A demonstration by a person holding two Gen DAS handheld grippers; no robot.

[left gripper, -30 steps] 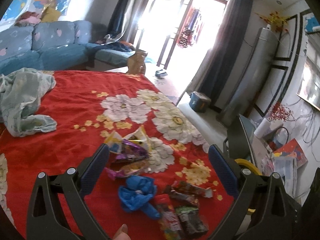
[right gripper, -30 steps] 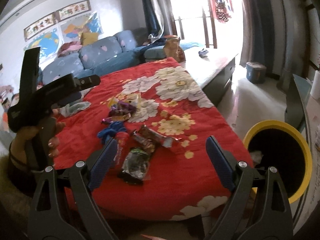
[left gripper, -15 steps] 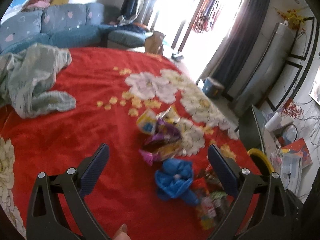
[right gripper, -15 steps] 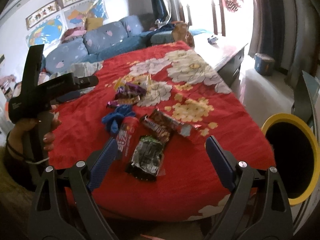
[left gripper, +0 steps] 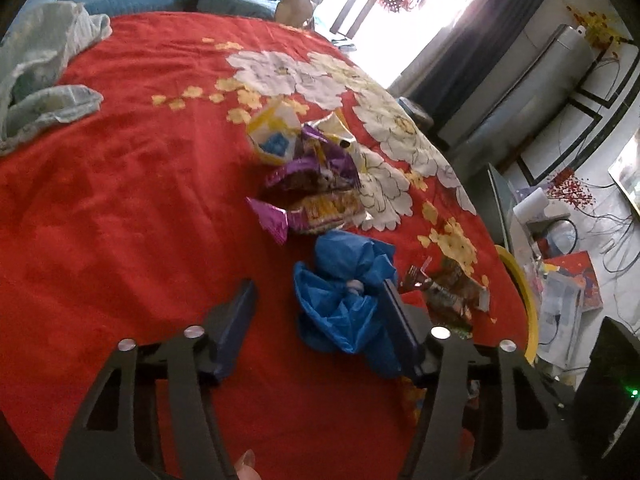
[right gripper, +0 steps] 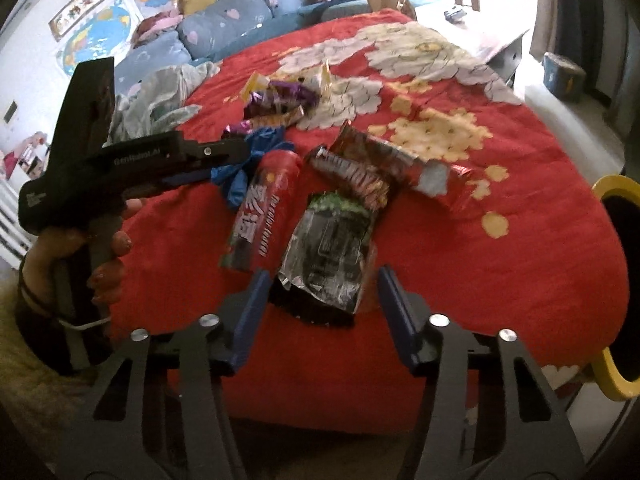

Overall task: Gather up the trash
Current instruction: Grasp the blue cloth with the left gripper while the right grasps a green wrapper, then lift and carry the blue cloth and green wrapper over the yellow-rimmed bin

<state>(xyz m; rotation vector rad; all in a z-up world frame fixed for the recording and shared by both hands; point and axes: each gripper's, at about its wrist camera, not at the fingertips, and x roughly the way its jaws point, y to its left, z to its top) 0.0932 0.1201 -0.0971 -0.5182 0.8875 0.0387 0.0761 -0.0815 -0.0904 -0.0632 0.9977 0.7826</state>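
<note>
Several snack wrappers lie on a red flowered cloth (left gripper: pixel 120 208). My left gripper (left gripper: pixel 320 320) is open around a crumpled blue plastic bag (left gripper: pixel 344 300); its right finger touches the bag. Purple and yellow wrappers (left gripper: pixel 312 184) lie beyond. My right gripper (right gripper: pixel 324 300) is open, its fingers on either side of a silver and green wrapper (right gripper: pixel 328 256). A red tube wrapper (right gripper: pixel 264 208) and brown wrappers (right gripper: pixel 372 168) lie beside it. The left gripper (right gripper: pixel 224 156) shows in the right wrist view at the blue bag (right gripper: pixel 248 160).
A yellow-rimmed bin (right gripper: pixel 616 288) stands at the table's right edge; it also shows in the left wrist view (left gripper: pixel 520 292). A pale green cloth (left gripper: pixel 36 80) lies at the far left. A blue sofa (right gripper: pixel 224 28) stands behind the table.
Both grippers have moved forward and down to the table. The left now brackets the blue bag, the right brackets the silver and green wrapper. Both openings have narrowed.
</note>
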